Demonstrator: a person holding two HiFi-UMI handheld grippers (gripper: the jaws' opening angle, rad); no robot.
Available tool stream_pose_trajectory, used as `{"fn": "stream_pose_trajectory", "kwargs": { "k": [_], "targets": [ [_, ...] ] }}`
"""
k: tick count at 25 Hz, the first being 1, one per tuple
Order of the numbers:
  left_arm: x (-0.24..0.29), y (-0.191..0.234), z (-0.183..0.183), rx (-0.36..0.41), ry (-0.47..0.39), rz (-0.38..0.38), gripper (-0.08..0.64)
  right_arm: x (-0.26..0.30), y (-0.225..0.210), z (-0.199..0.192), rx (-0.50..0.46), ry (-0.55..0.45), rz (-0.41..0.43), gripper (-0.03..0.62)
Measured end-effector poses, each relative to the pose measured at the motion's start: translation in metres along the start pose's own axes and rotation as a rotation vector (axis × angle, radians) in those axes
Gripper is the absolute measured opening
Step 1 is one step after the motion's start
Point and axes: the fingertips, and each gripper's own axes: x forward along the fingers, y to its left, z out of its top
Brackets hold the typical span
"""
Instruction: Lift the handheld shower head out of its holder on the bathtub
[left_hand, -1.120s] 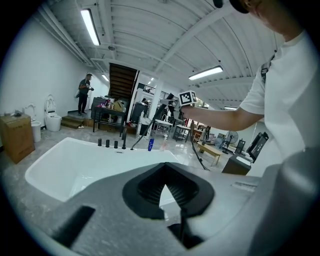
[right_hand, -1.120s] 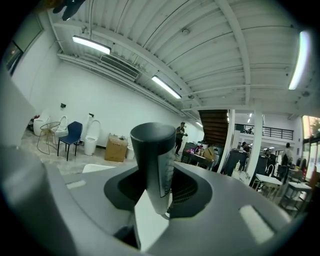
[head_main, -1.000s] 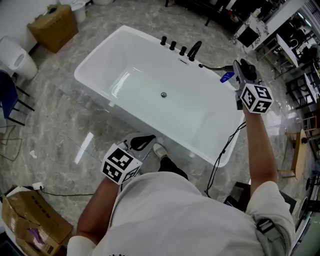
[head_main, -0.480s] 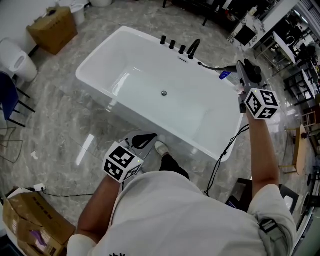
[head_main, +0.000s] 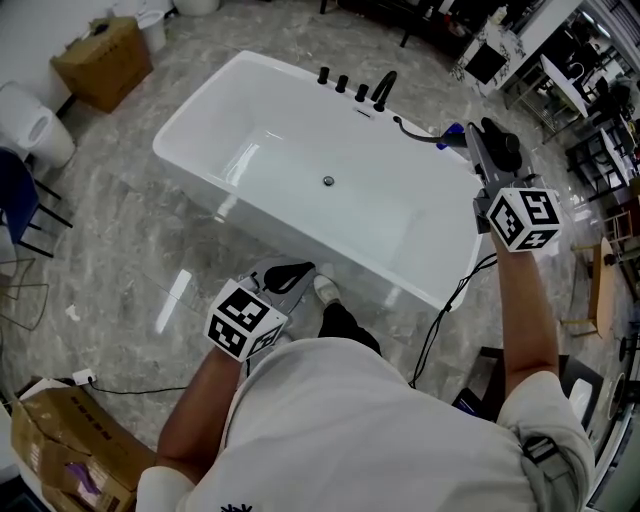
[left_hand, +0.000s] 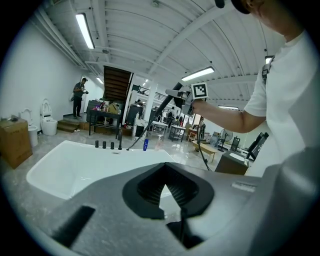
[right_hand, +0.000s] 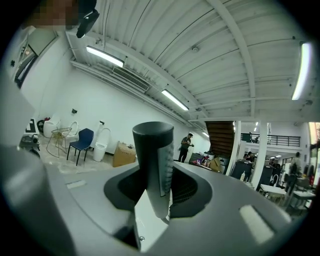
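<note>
While my right gripper (head_main: 478, 142), upper right, clamps the shower head (right_hand: 153, 162) (hose (head_main: 415, 131) attached), my left gripper (head_main: 288, 277), lower centre, sits closed, empty, below bathtub (head_main: 290, 150).

Dark shower head (right_hand: 152, 160) raised beside white bathtub (head_main: 203, 106).

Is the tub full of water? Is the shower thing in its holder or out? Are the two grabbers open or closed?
bathtub: empty, no water in it.
shower head: out of its holder, up in the air.
hose: attached, trailing back to the tub's edge.
right hand-held gripper: shut on the shower head.
left hand-held gripper: shut, holding nothing.
</note>
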Motion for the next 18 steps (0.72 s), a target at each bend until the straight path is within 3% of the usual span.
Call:
{"fn": "stream_pose_trajectory", "kwargs": {
  "k": [18],
  "targets": [
    [-0.02,0.005,-0.007,-0.004,-0.014,0.007,0.006,-0.013,0.055,-0.033,0.045,0.065,0.044,0.129]
  ]
}}
